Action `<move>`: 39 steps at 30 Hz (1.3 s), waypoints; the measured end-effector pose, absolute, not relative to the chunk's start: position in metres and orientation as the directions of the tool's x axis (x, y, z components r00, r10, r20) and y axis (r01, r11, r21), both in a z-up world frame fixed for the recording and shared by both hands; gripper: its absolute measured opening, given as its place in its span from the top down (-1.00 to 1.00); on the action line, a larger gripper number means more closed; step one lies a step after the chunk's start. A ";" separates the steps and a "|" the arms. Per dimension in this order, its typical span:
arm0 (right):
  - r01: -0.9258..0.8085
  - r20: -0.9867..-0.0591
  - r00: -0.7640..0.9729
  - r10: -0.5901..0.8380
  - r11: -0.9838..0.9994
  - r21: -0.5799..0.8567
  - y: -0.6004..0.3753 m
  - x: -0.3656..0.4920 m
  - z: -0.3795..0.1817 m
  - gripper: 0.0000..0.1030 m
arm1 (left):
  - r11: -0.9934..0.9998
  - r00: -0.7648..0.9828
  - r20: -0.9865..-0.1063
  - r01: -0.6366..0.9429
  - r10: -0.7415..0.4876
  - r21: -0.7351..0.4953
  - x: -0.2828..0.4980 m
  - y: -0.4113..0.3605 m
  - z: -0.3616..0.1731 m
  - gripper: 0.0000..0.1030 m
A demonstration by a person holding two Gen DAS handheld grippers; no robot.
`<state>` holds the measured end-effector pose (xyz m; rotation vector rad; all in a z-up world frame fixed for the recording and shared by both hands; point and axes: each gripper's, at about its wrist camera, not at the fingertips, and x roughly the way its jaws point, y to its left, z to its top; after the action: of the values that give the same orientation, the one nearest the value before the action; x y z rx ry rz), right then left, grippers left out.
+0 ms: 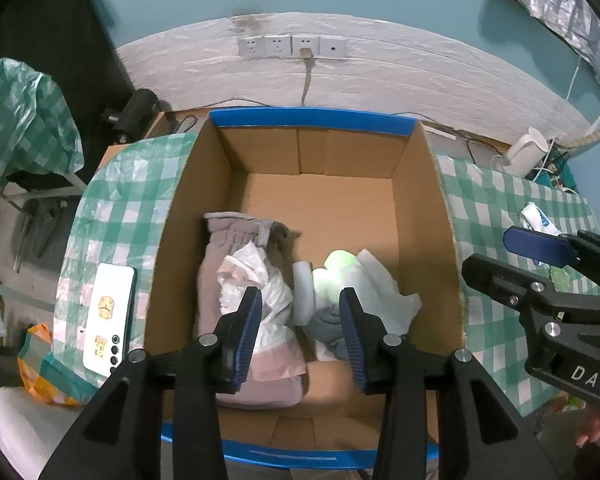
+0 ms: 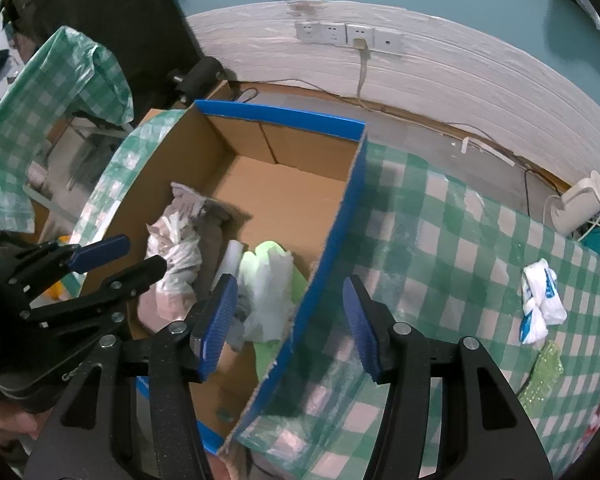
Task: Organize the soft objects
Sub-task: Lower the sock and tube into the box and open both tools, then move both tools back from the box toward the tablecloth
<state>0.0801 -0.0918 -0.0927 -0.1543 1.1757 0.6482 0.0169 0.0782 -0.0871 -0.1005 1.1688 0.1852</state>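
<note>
The soft things, a grey-pink cloth (image 1: 216, 264), a crumpled white bag (image 1: 260, 280), a green toy (image 1: 336, 268) and white paper (image 1: 384, 288), lie heaped in the near half of the box (image 1: 312, 120) on the checked bench (image 1: 496, 200). A knotted white bag (image 2: 540, 300) lies well apart on the bench, and a phone (image 1: 108, 316) lies beside the box. The left tongs (image 1: 300, 332) hang partly open and empty over the heap, while the right tongs (image 2: 290, 320) stand half open and empty astride the box's blue-edged wall (image 2: 328, 248).
</note>
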 end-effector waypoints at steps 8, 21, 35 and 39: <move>-0.509 -0.895 0.242 0.375 0.834 0.212 -0.116 0.083 -0.095 -0.08 | 0.985 0.374 -0.924 -0.173 0.085 0.020 0.021 0.063 -0.087 0.17; -0.430 -0.899 0.268 0.347 0.878 0.211 -0.161 0.087 -0.098 -0.08 | 0.995 0.388 -0.919 -0.087 0.074 0.043 0.025 0.022 -0.084 0.01; -0.352 -0.903 0.283 0.323 0.911 0.215 -0.207 0.092 -0.105 -0.08 | 0.996 0.381 -0.921 -0.017 0.084 0.084 0.032 -0.023 -0.086 -0.15; -0.326 -0.905 0.284 0.317 0.919 0.220 -0.219 0.093 -0.107 -0.08 | 0.995 0.385 -0.919 0.005 0.088 0.098 0.034 -0.034 -0.086 -0.16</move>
<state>0.0932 -0.2185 -0.1075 -0.0085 1.2086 0.4306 0.0345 -0.0344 -0.0860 0.0890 1.1749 0.0534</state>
